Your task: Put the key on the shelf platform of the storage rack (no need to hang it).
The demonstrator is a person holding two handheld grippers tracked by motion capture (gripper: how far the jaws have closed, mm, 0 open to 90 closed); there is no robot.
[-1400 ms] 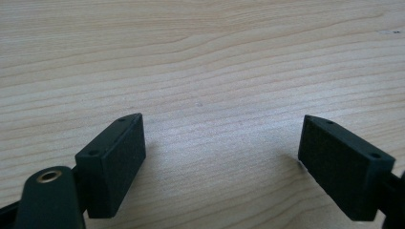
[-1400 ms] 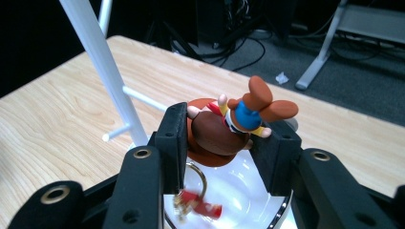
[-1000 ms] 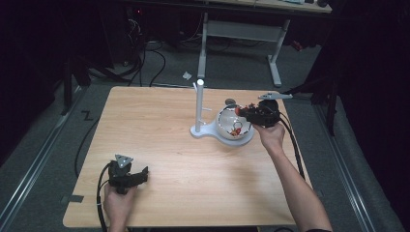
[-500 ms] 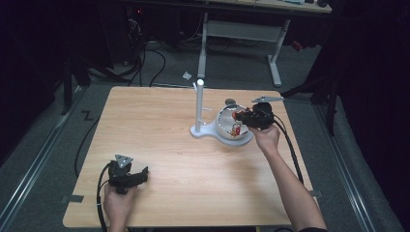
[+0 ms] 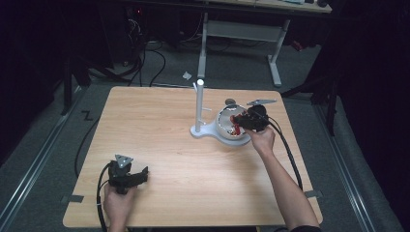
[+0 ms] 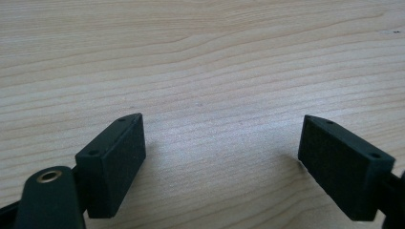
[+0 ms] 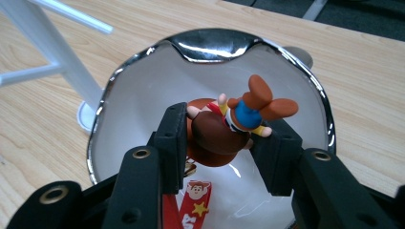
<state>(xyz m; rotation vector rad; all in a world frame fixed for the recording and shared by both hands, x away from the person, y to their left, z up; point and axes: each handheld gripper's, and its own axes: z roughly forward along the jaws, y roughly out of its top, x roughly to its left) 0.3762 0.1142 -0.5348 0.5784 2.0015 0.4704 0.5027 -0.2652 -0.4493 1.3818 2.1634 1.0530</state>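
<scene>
My right gripper (image 7: pixel 229 121) is shut on a small toy figure (image 7: pixel 217 136) with a brown body, a blue top and orange parts. It holds the figure just inside a white bowl (image 7: pixel 210 40) with a wavy chrome rim. A red strap with a cartoon face (image 7: pixel 193 205) hangs below the figure into the bowl. In the high view the right gripper (image 5: pixel 240 122) sits over the bowl (image 5: pixel 223 129) at the table's right. My left gripper (image 5: pixel 144 175) rests at the front left, jaws open on bare wood (image 6: pixel 222 157).
A white stand (image 5: pixel 198 104) with an upright post and side pegs rises from a base touching the bowl's left side. A small grey disc (image 5: pixel 231 102) lies behind the bowl. The wooden table (image 5: pixel 159 135) spreads between the two hands. Cables trail from both grippers.
My right hand has sunk and shifted slightly left, bringing the toy figure down into the bowl. The left hand has stayed where it was.
</scene>
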